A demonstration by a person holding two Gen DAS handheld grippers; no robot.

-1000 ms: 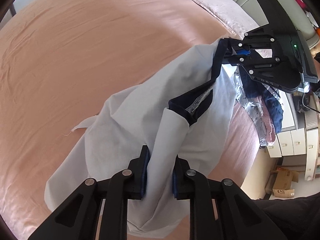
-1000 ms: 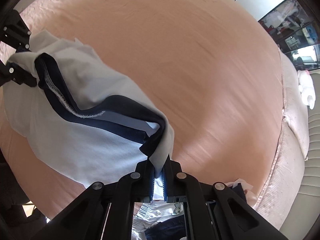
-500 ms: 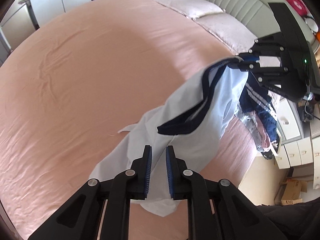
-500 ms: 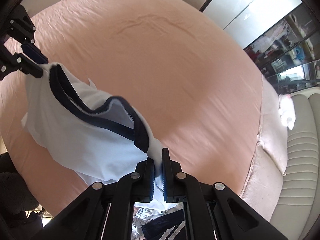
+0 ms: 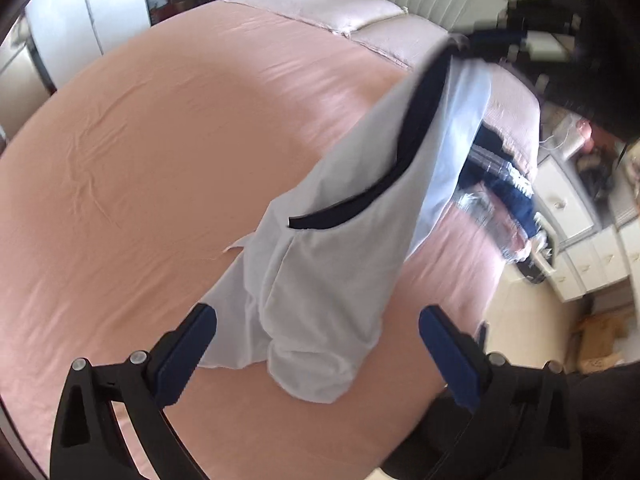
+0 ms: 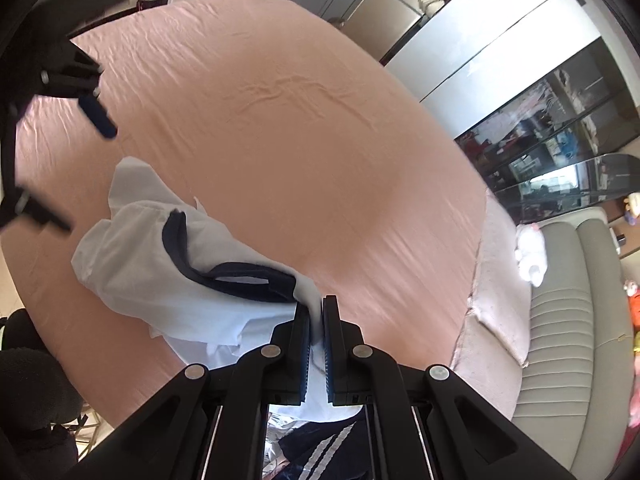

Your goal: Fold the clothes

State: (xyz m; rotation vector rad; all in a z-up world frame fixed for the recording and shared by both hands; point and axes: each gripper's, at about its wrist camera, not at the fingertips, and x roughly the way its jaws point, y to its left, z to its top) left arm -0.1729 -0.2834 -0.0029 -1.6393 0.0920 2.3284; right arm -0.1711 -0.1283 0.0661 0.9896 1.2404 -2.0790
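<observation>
One claw holds the shirt

Right gripper [image 6: 316, 322] pinches the limp white garment [image 5: 320, 280]; left gripper [image 5: 316, 344], jaws just sprung wide, should retake its dark-trimmed neckline [image 5: 404, 160] ahead.

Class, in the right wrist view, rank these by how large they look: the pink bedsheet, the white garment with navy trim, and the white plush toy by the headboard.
1. Pink bedsheet, by far the largest.
2. White garment with navy trim; it hangs nearer the camera, so it may look bigger than it is.
3. White plush toy, smallest, though farther away.
</observation>
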